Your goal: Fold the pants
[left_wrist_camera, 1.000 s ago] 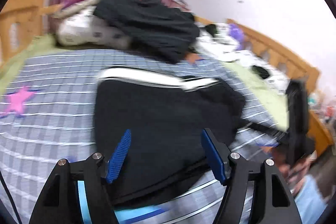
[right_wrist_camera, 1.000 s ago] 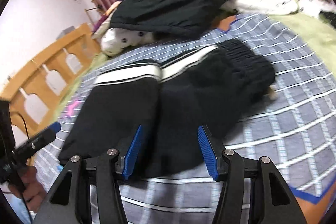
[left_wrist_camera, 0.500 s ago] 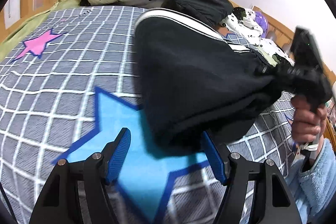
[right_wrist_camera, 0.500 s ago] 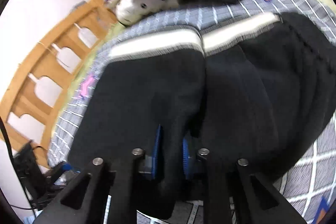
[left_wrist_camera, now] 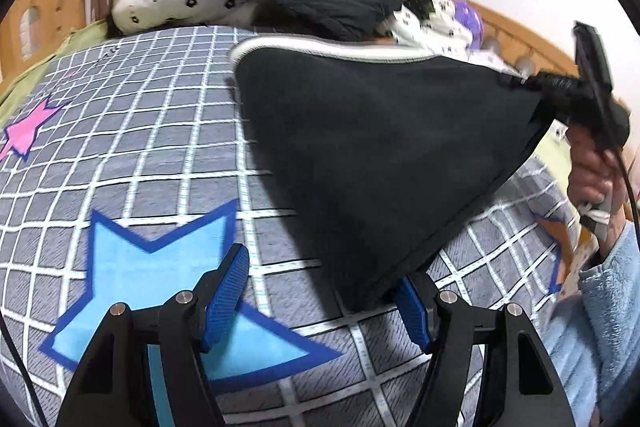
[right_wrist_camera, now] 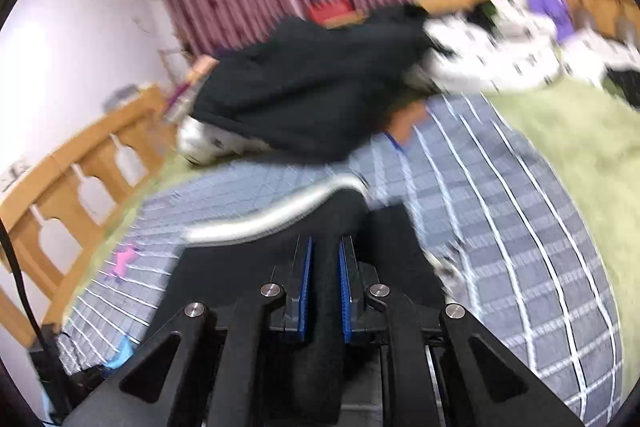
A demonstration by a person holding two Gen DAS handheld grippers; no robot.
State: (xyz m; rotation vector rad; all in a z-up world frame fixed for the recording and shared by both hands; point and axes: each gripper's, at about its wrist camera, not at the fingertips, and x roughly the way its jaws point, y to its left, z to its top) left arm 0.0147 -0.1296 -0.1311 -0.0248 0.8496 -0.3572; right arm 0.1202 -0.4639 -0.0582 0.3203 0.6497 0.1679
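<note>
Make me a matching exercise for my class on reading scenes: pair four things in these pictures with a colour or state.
Things:
1. black pants with a white stripe
2. left gripper
3. big star printed on the checked bedsheet
4. small star near the sheet's far edge

States:
A. pink
B. light blue
C. jaws apart, nothing pinched
D. pinched and lifted by the right gripper

Pairs: 1-D, 2-C, 3-B, 4-A
</note>
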